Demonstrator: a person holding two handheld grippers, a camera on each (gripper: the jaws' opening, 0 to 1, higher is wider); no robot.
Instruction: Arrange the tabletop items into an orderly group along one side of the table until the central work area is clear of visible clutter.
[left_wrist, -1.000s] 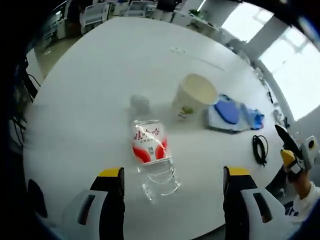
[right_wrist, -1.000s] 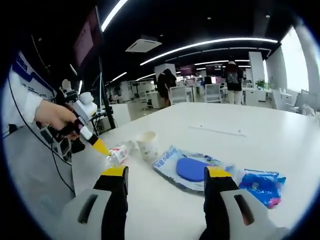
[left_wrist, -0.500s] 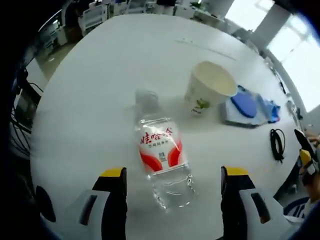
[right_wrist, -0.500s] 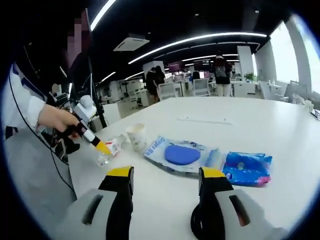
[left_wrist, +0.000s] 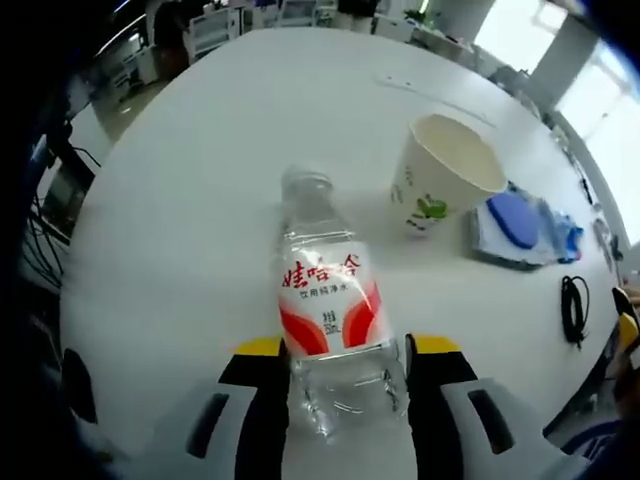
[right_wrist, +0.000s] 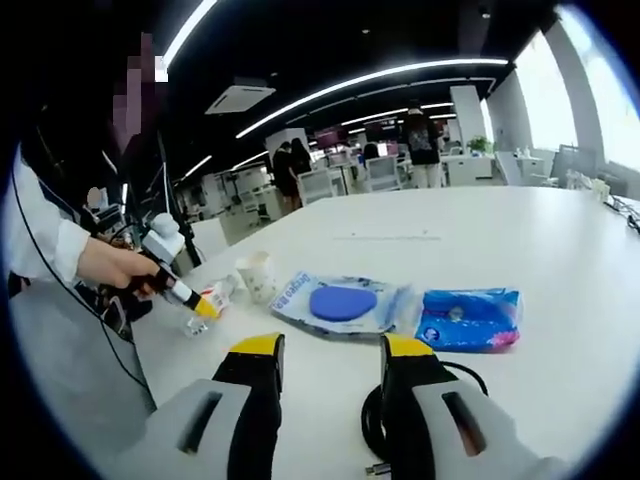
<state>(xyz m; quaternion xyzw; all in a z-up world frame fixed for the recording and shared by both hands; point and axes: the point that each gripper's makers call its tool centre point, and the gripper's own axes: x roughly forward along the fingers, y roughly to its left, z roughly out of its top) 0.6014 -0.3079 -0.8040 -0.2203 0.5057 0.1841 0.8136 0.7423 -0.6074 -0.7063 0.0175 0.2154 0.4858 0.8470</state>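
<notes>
Left gripper view: a clear plastic water bottle (left_wrist: 333, 330) with a red and white label lies on its side on a white surface (left_wrist: 190, 190), its capless neck pointing away from the camera. The left gripper (left_wrist: 340, 352) has its yellow-tipped jaws pressed against both sides of the bottle's lower body, clamping it. Beyond the bottle and to the right, a paper cup (left_wrist: 443, 172) stands upright, apart from the bottle. Farther right lies a clear packet with a blue pad (left_wrist: 515, 222), and a coiled black cable (left_wrist: 573, 310) lies near the surface's right edge.

Right gripper view: the right gripper (right_wrist: 325, 357) hovers just above the same surface (right_wrist: 520, 240), its jaws a narrow gap apart with nothing between them. A black cable coil (right_wrist: 375, 425) lies on the surface behind the right-hand jaw. Ahead are the clear packet with the blue pad (right_wrist: 340, 303) and, just beside it on the right, a blue plastic bag (right_wrist: 470, 318). Farther left the paper cup (right_wrist: 258, 275) stands upright. At the far left, a person's hand (right_wrist: 112, 263) holds the left gripper (right_wrist: 200, 305) closed on the water bottle (right_wrist: 205, 300) near the surface's edge. People stand in the office background.
</notes>
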